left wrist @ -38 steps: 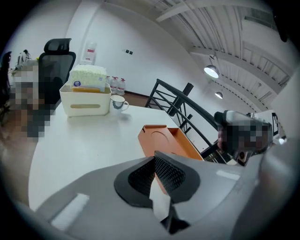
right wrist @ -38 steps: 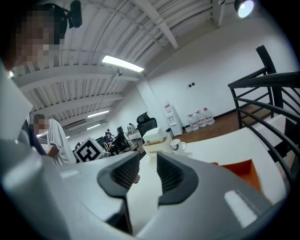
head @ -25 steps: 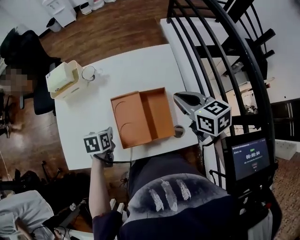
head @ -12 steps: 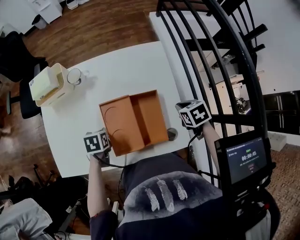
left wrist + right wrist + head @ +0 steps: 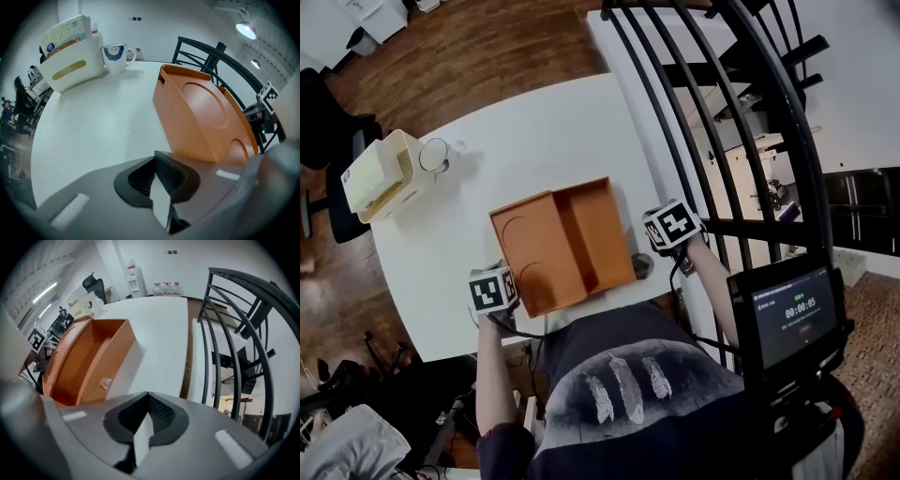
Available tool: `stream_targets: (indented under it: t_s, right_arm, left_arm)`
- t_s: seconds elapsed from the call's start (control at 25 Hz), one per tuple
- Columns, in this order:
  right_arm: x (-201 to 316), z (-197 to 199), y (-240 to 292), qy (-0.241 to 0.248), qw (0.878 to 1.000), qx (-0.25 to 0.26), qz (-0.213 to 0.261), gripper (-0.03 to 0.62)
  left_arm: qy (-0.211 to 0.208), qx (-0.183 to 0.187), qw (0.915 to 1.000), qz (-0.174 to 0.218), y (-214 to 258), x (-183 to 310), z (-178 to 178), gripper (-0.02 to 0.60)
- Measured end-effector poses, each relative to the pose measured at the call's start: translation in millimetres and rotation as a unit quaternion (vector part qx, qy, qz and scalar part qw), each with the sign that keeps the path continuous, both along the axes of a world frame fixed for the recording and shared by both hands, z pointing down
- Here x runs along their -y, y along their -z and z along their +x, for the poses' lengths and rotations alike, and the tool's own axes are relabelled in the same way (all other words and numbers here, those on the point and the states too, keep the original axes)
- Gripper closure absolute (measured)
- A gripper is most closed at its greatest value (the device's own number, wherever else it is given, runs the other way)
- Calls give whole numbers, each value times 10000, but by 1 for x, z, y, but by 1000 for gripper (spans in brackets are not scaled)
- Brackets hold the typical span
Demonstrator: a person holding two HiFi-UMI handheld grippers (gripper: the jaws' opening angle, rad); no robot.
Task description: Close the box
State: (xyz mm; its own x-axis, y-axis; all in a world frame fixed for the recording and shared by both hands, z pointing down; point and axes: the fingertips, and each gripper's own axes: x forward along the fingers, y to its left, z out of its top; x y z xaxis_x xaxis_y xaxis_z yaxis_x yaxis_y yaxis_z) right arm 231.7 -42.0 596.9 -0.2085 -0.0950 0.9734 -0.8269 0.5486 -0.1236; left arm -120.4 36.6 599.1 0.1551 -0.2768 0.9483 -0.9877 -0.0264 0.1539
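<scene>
The orange box [image 5: 562, 246] lies wide open near the front edge of the white tabletop [image 5: 534, 122], so the closing has not begun. Its lid [image 5: 528, 255] is folded out flat to the left of the shallow tray [image 5: 598, 228], joined to it along the middle. What is left, as I judge it, is the whole job: lift the lid, swing it over the tray and press it down.

The box looks rigid and smooth, matte orange, rectangular with thin upright walls. The lid's inner face carries two shallow part-circle recesses.

The left hand-held gripper [image 5: 159, 176] sits by the lid's near left corner, and the right hand-held gripper [image 5: 145, 420] just beside the tray's right wall. Both have their ribbed black pads pressed together with nothing between them — neither has hold of the box.

Further back on the left stand a cream plastic holder [image 5: 380, 173] with a soft packet in it and a white mug [image 5: 434, 155]. Curved black metal bars [image 5: 712, 122] rise on the right.
</scene>
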Motion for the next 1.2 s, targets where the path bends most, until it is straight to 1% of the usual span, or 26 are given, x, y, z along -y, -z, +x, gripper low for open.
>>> stream_targets:
  t_s: [0.12, 0.28, 0.36, 0.52, 0.72, 0.76, 0.88, 1.04, 1.2]
  right_arm:
    - [-8, 1, -3, 64, 9999, -66, 47, 589]
    - [-5, 1, -4, -93, 9999, 54, -15, 589]
    - [-5, 1, -3, -83, 9999, 57, -44, 589]
    - [-2, -4, -8, 172, 9998, -114, -80, 589]
    - [-4, -15, -11, 402, 9979, -511, -28, 589]
    - [-5, -18, -12, 415, 9980, -466, -50, 589]
    - [-9, -31, -8, 414, 9988, -123, -236, 589]
    - [-11, -42, -11, 666, 9973, -196, -251, 589]
    - [-12, -51, -11, 680, 9972, -173, -256, 589]
  left_arm:
    - [-144, -3, 9999, -56, 2, -3, 4, 566]
    - [-307, 4, 9994, -131, 1, -1, 3, 566]
    - [-357, 3, 9993, -147, 1, -1, 4, 566]
    - [-430, 18, 9990, -133, -3, 2, 1, 566]
    - [-439, -24, 9990, -36, -12, 0, -8, 566]
    - [-430, -24, 9991, -28, -13, -1, -9, 566]
    - [-434, 8, 9991, -12, -10, 0, -6, 566]
    - [-509, 26, 9987, -1, -12, 2, -5, 566]
    - [-589, 59, 9982, 38, -12, 3, -6, 566]
